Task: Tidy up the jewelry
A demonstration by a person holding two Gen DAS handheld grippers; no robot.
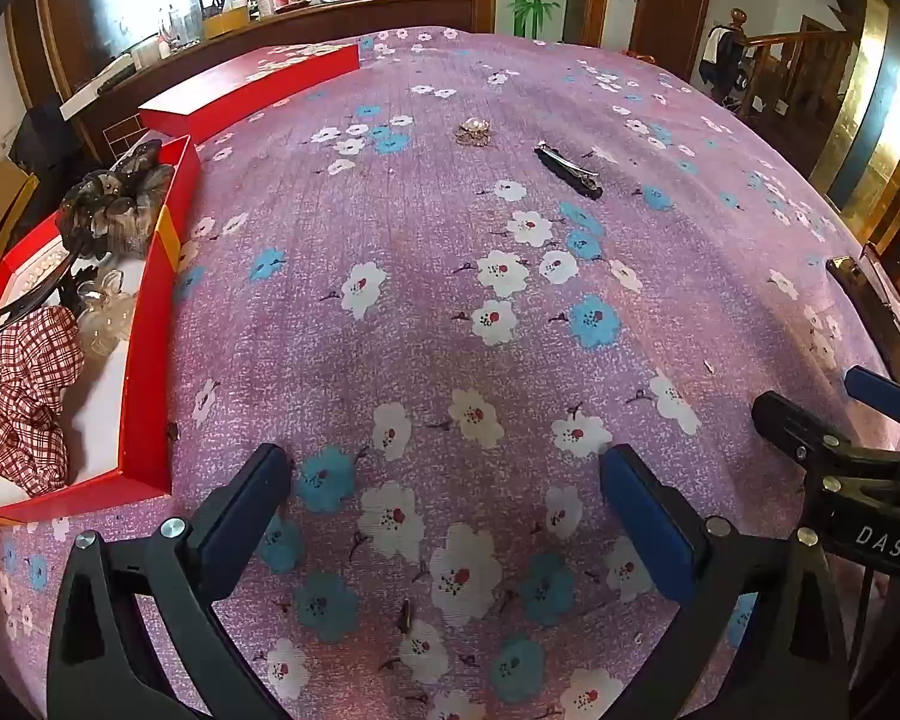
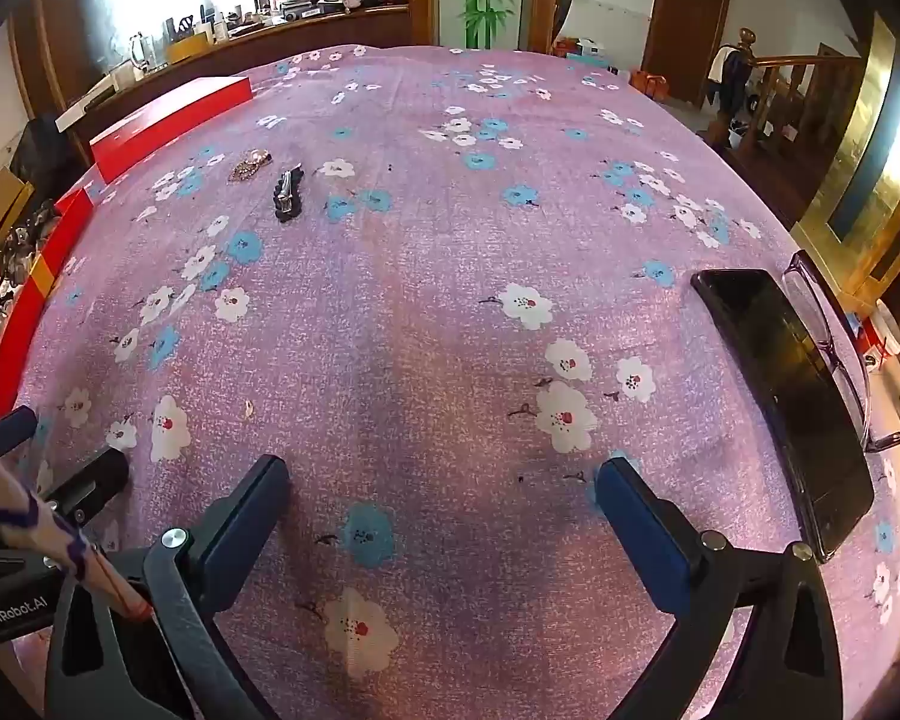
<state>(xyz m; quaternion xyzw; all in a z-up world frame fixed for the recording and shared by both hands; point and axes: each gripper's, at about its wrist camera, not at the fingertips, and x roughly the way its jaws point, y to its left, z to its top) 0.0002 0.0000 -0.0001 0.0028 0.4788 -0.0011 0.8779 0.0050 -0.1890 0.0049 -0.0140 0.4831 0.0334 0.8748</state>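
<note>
Both the left gripper (image 1: 444,480) and right gripper (image 2: 441,489) hang spread apart, empty, over the table (image 1: 390,228); a black hair clip (image 1: 567,169) and brooch (image 1: 474,132) lie mid-table, toward its far edge.

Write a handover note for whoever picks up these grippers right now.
Left gripper: open, empty, above the cloth.
Right gripper: open, empty too.
Red box on the left already holds hair ties, a checked scrunchie and a headband.
Left to do: the gold brooch and the black hair clip lie loose on the flowered cloth, far side, slightly apart.
The phone and glasses on the right are not jewelry.
</note>
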